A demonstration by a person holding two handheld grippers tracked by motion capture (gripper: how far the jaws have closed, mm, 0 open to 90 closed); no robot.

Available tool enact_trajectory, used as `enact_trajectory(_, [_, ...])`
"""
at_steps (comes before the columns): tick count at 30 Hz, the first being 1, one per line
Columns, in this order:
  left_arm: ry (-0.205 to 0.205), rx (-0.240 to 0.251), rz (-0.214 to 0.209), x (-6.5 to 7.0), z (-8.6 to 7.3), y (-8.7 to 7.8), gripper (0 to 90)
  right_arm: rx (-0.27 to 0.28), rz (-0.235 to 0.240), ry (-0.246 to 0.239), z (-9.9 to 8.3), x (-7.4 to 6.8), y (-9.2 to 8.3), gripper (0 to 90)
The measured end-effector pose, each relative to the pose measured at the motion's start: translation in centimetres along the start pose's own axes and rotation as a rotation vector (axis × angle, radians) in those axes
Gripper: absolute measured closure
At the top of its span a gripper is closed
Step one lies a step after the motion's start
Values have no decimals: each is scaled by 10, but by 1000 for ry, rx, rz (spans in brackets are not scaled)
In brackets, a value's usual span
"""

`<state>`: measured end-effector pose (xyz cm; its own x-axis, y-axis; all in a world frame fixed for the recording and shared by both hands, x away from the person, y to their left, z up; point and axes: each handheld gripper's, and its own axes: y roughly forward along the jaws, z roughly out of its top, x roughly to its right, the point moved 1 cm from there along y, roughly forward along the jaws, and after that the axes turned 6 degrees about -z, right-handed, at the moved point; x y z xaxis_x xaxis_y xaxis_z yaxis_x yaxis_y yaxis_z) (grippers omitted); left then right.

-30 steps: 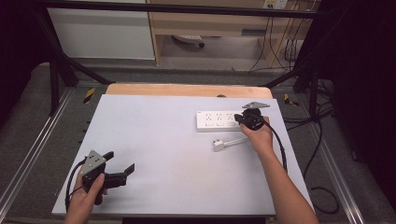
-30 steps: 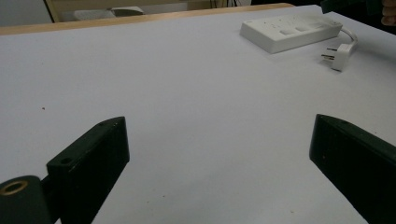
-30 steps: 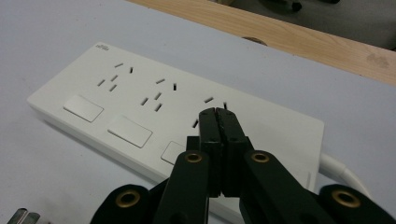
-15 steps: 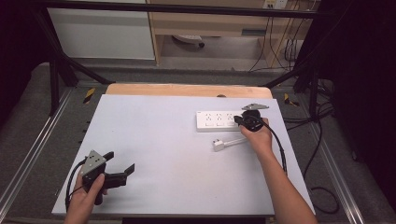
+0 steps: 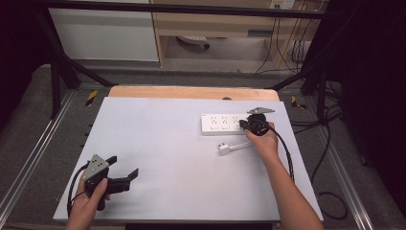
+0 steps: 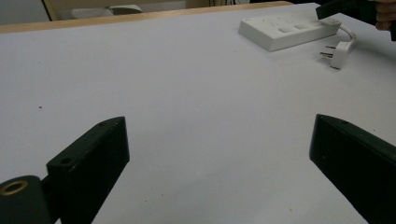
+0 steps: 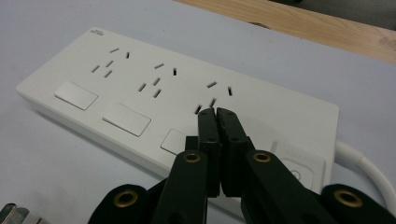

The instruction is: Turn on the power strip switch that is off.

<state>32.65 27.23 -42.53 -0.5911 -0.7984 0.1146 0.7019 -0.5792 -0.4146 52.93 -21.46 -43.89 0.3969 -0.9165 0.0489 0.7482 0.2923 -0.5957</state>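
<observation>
Jaws on the right gripper [image 7: 217, 112] are pressed together with nothing between them, tips down on the white power strip [image 5: 221, 123] next to the socket and switch at its cord end. Strip lies flat on the table [image 5: 167, 139], toward the far right, lengthwise across it. Its plug [image 5: 224, 149] sits on the table just in front of the strip, near the right hand [image 5: 262, 143]. Left gripper [image 5: 123, 173] is at the near left corner, well apart from the strip, jaws spread wide, holding nothing.
</observation>
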Motion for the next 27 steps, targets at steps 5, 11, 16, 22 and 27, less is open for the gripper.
enact_trajectory(5, [-2,3,3,0,0,-1,50,-1,1,-1,-1,0,0,895])
enact_trajectory(11, [2,0,0,0,0,0,49,0,-2,5,-2,2,0,895])
enact_trajectory(16, [-1,1,2,0,0,0,49,1,-1,10,-4,3,0,895])
enact_trajectory(22, [0,0,1,0,0,0,49,9,4,10,-3,1,0,894])
enact_trajectory(27, [-1,0,1,0,0,0,50,8,5,10,-3,1,0,894])
